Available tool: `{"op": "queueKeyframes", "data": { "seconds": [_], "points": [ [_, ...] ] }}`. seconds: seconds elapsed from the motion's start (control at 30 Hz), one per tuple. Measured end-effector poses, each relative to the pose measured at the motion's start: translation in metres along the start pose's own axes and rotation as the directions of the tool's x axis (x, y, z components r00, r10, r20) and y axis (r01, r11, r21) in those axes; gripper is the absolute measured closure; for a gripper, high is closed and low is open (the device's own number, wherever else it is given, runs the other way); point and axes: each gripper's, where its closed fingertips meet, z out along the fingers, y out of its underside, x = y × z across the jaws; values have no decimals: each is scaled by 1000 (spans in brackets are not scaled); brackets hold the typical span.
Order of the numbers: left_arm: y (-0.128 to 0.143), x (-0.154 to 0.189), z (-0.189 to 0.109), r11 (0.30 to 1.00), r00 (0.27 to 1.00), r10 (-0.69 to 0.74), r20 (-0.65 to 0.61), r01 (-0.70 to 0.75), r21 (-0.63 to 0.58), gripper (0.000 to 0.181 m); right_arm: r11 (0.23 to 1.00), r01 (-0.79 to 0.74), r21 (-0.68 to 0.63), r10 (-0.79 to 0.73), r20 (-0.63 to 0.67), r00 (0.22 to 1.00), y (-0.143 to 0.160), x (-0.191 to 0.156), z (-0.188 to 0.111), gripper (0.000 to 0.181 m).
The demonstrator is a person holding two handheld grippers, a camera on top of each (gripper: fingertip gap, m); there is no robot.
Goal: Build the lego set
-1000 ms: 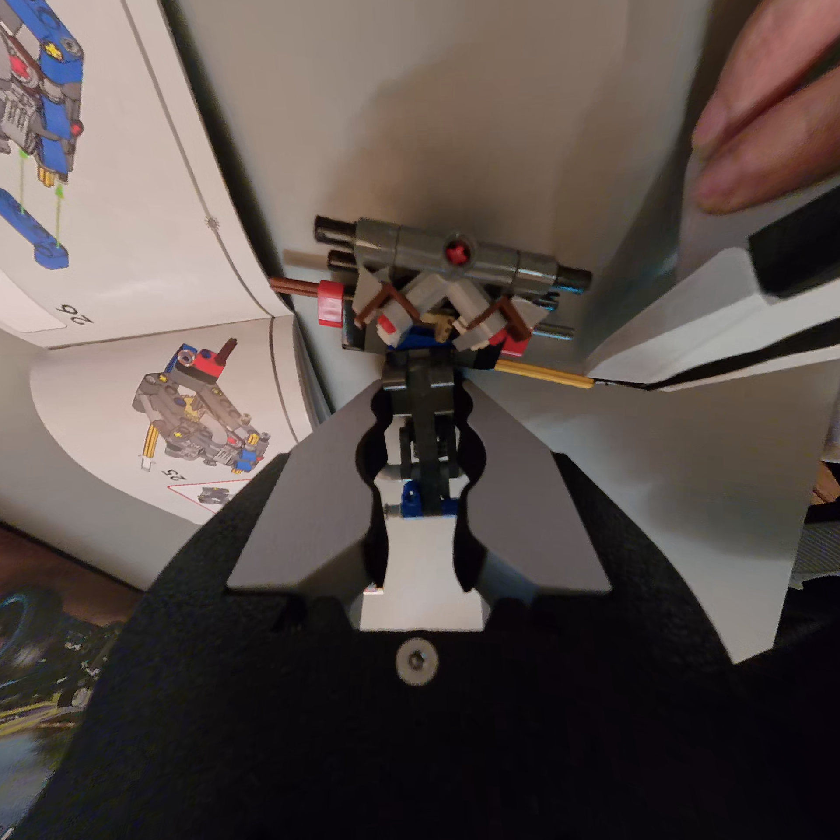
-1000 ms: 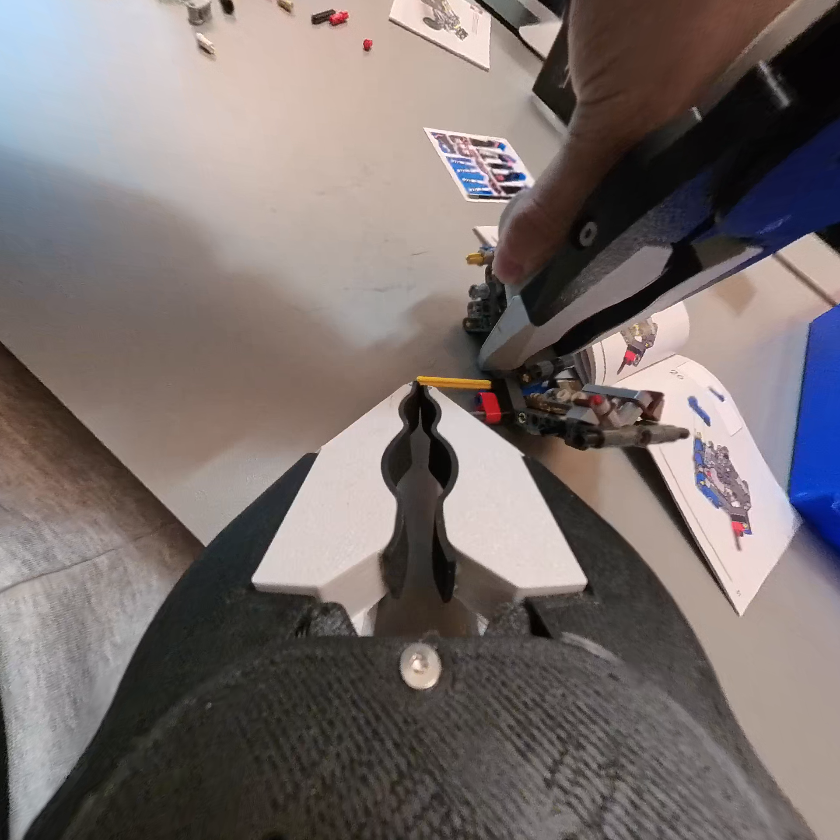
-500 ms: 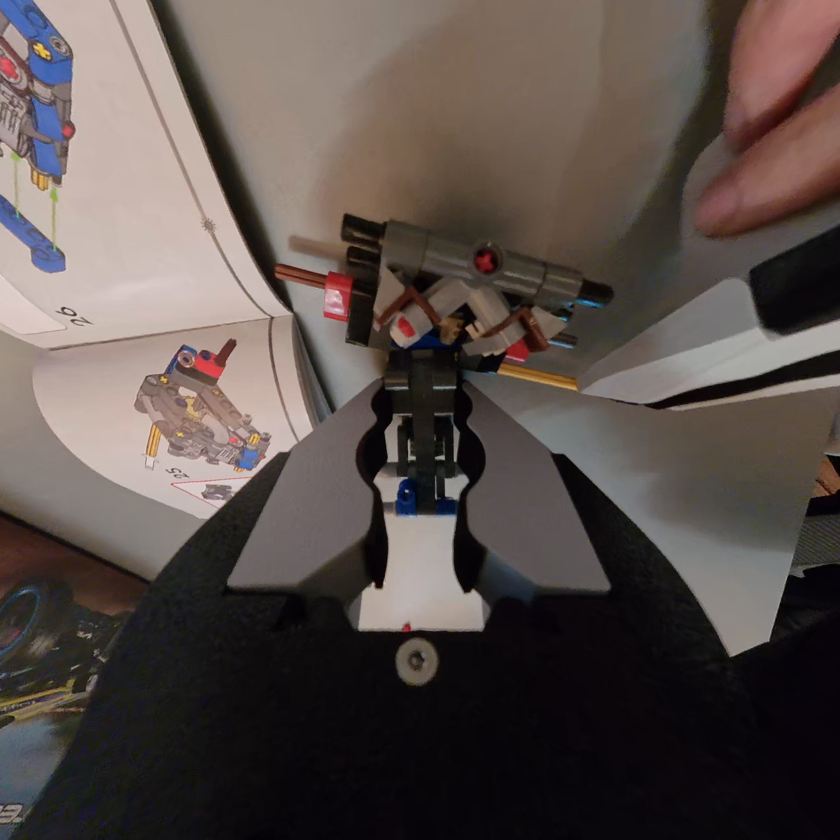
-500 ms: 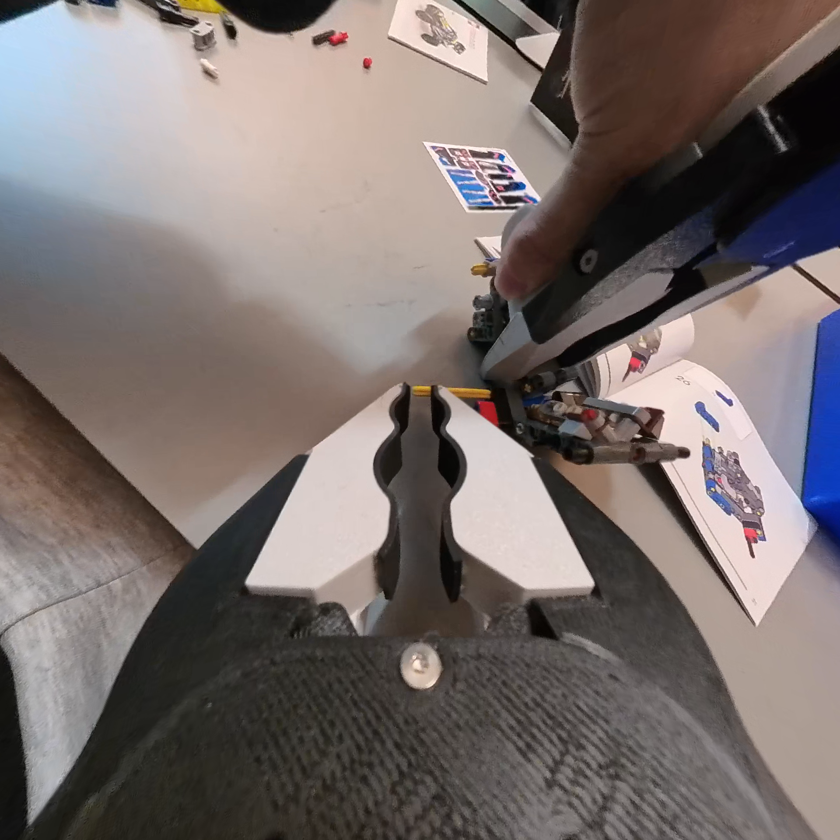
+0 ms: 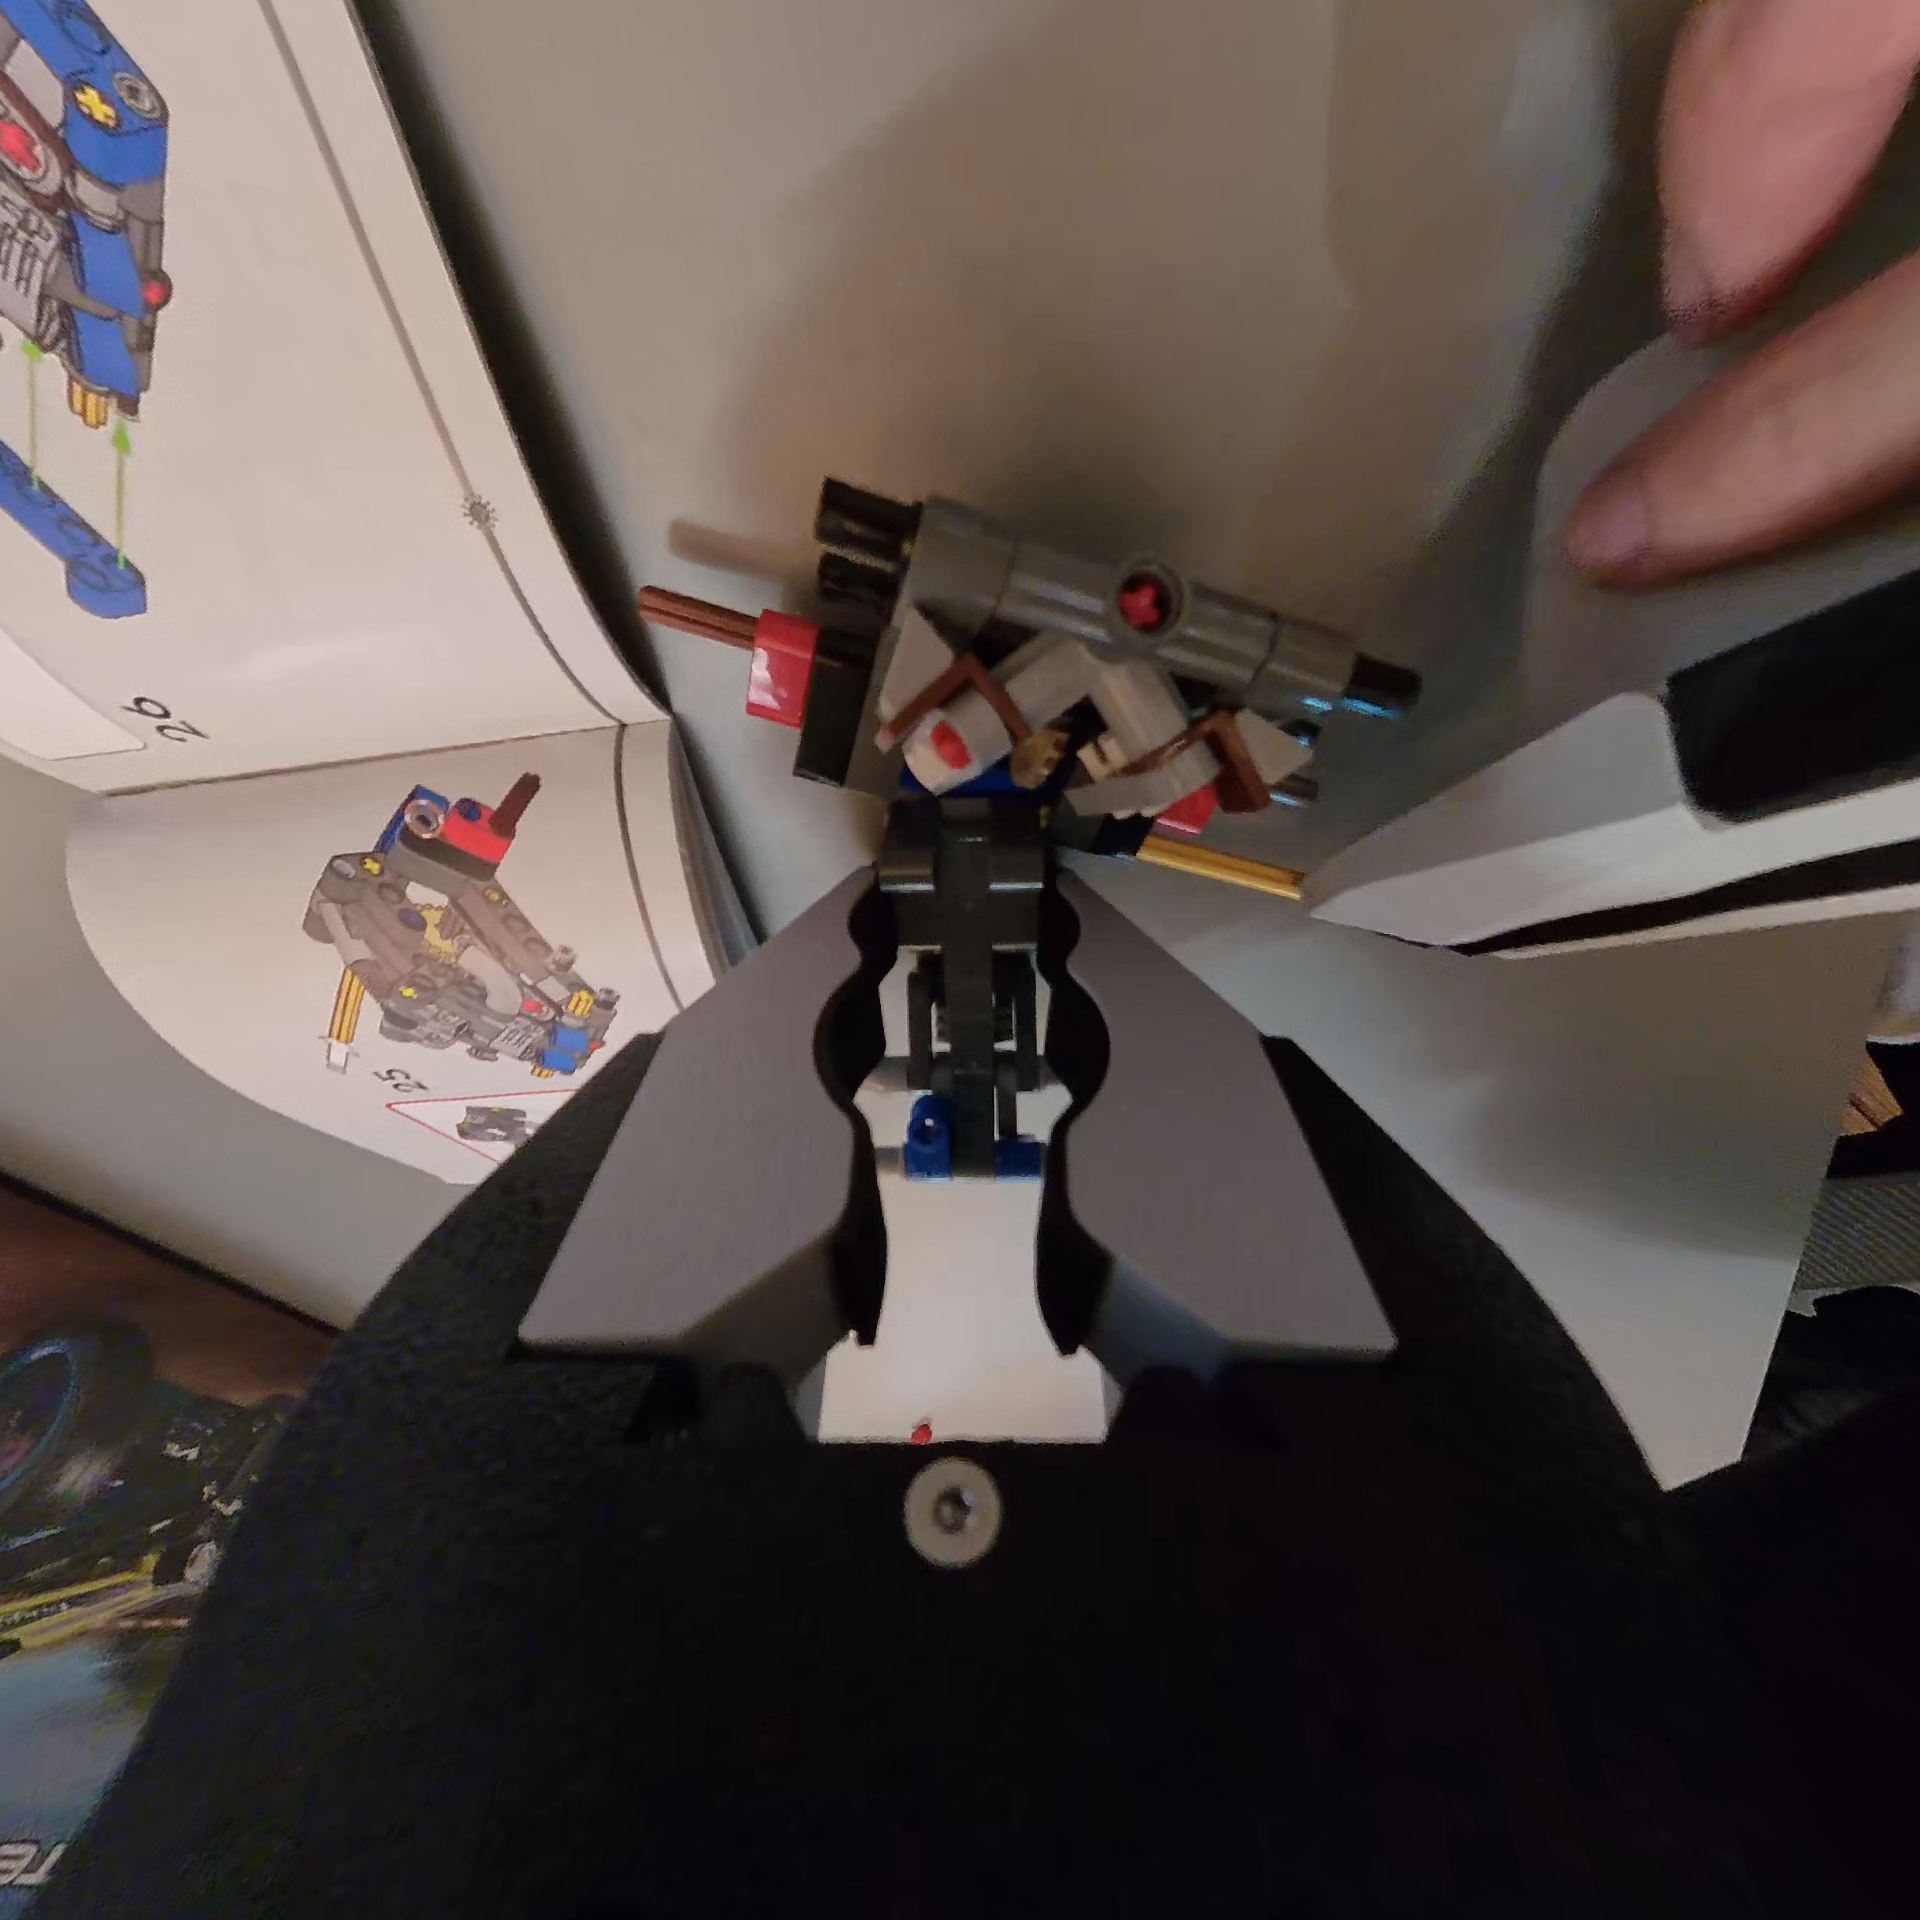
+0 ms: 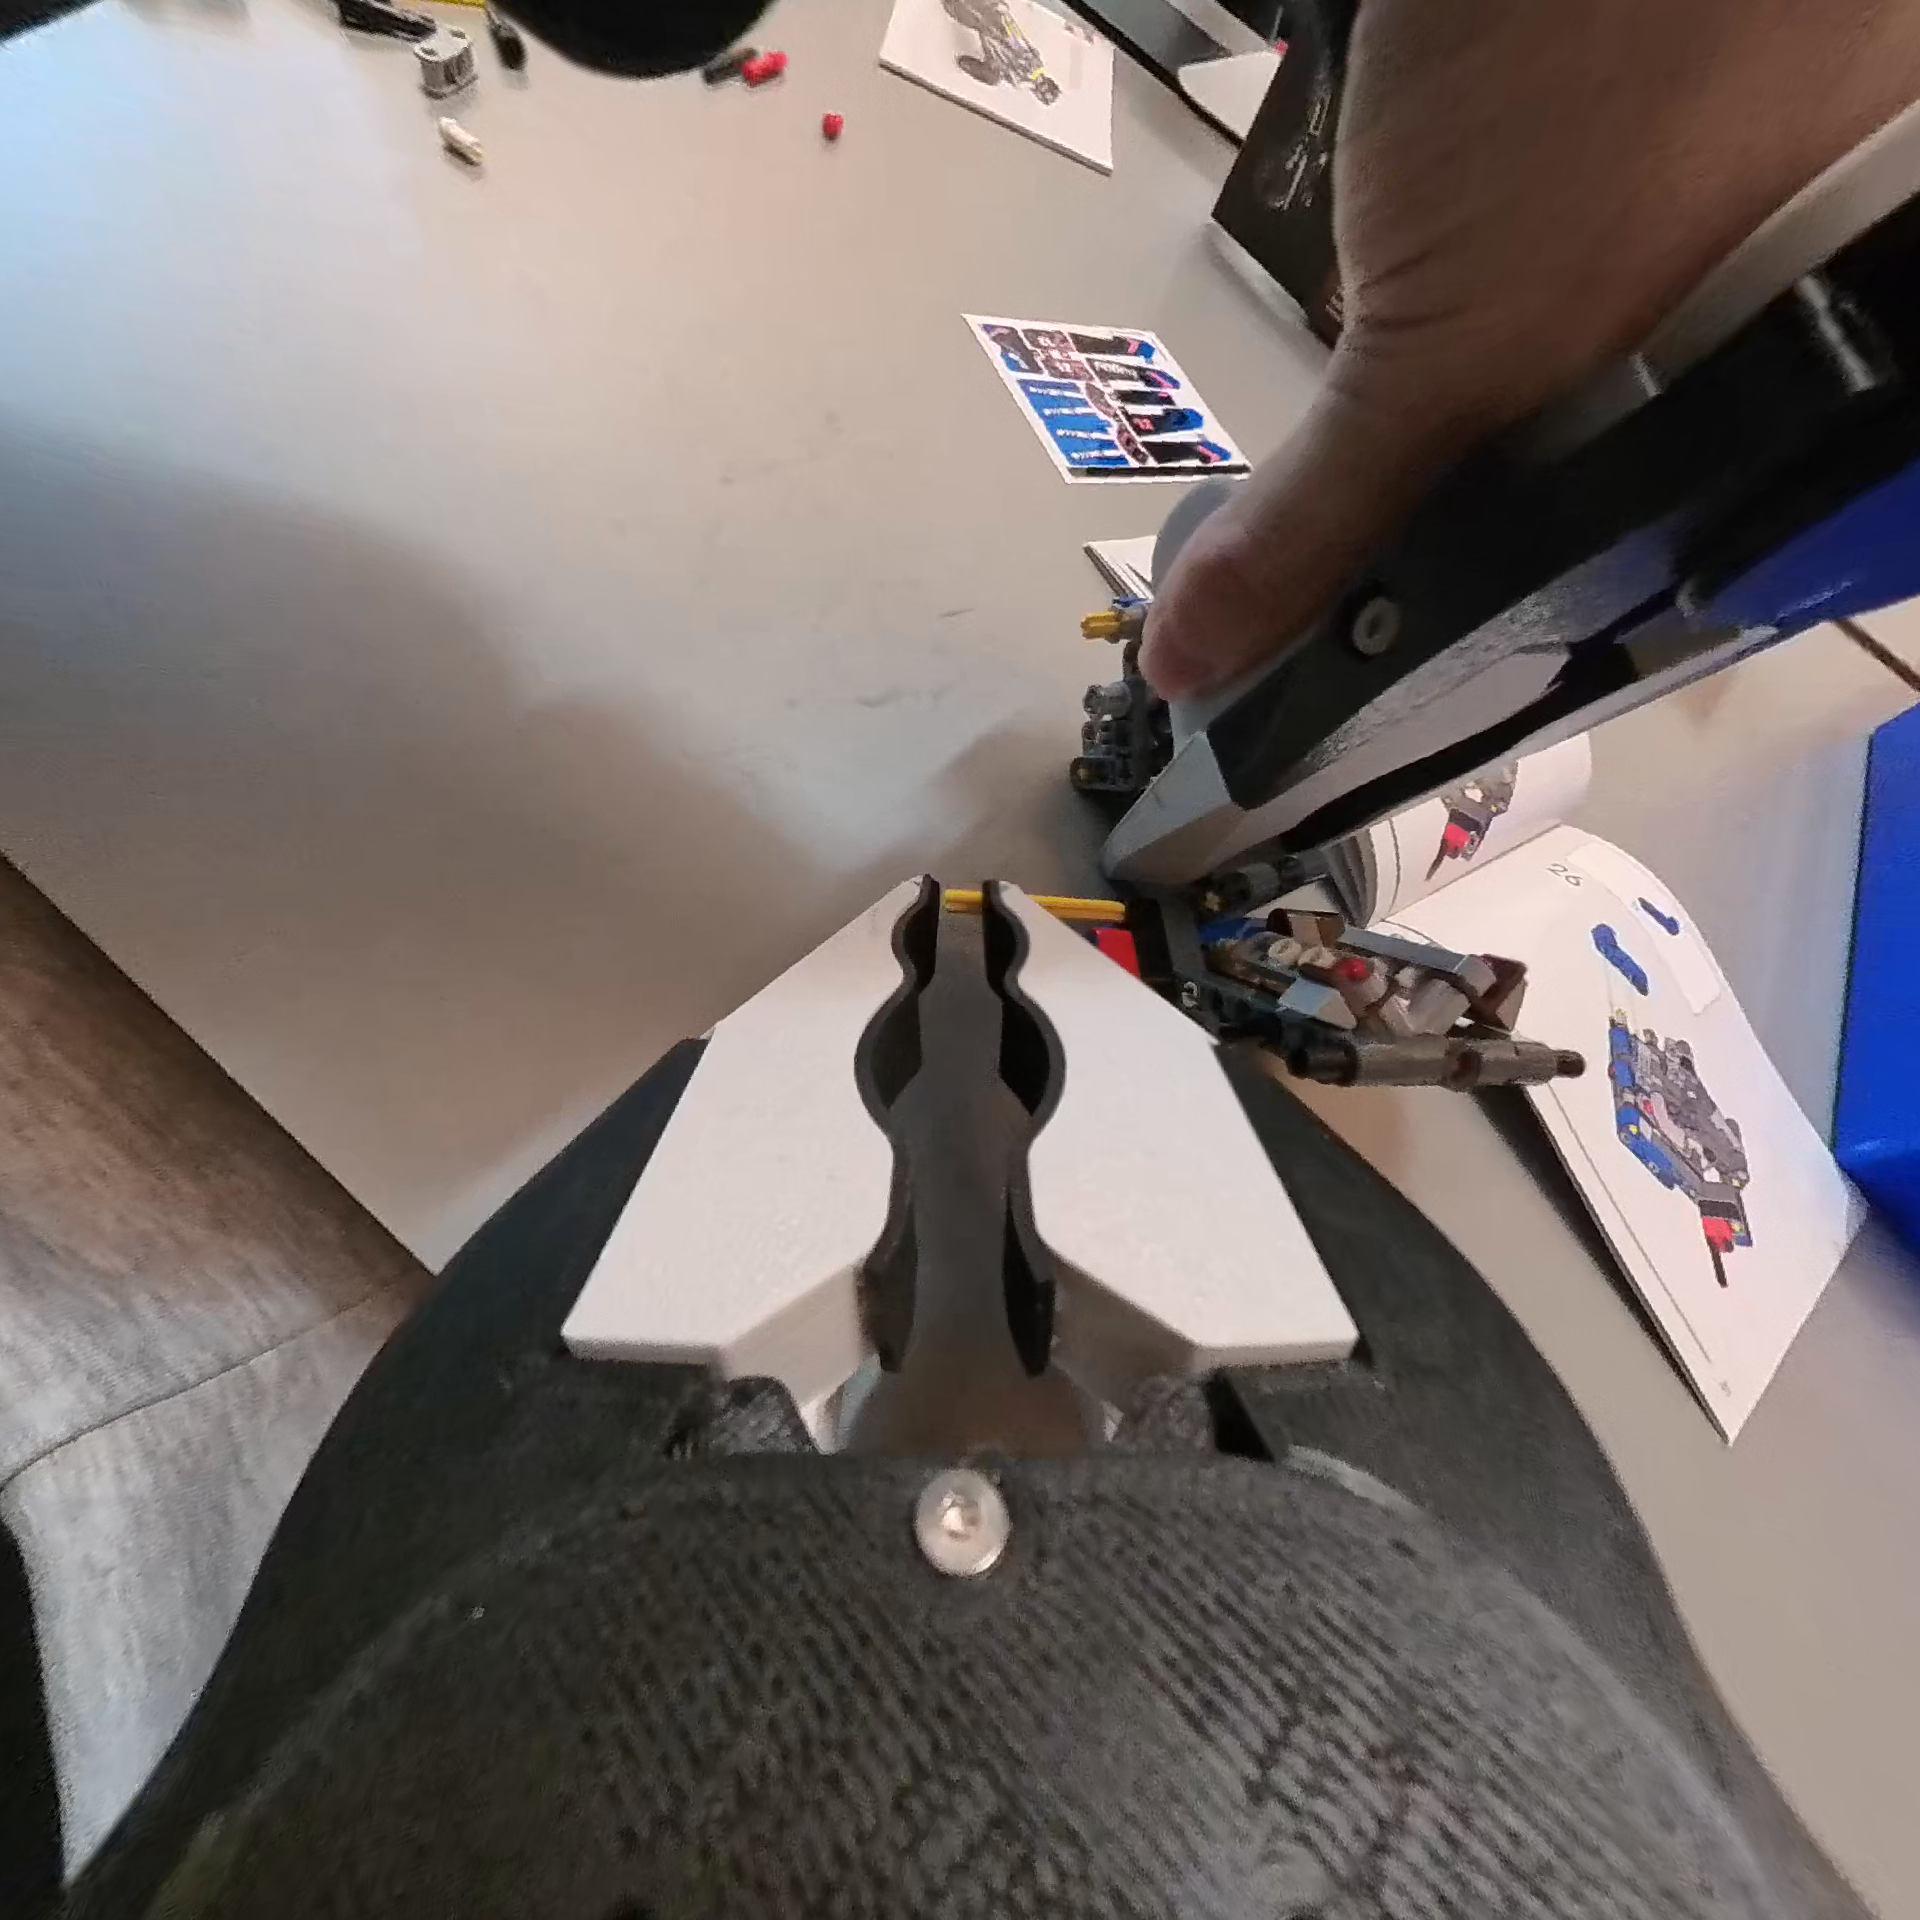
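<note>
- Grey tabletop (image 6: 540,436) spreads wide and bare toward 10 o'clock in the right wrist view; its near edge runs diagonally at 8 o'clock.
- Left gripper (image 5: 961,883) is clamped on the lego assembly's (image 5: 1049,665) dark stem.
- Right gripper (image 6: 961,894) has its fingers slightly parted around the yellow axle (image 6: 1070,906) projecting from the assembly.
- Open instruction booklet (image 5: 312,520) crowds the assembly at 9 o'clock.
- Loose pieces (image 6: 457,94) lie well apart at 11 o'clock.
</note>
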Motion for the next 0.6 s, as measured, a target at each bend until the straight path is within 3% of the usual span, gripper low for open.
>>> {"op": "queueKeyframes", "data": {
  "seconds": [0.37,0.6],
  "points": [
    [0,0,0,1000,1000,-3,-4,3,-4,158,983,157,-95,-165,-89,982,3,3,3,170],
    [0,0,0,1000,1000,-1,-7,1,-6,158,977,195,-90,-204,-112,973,-1,0,6,171]
  ]
}}
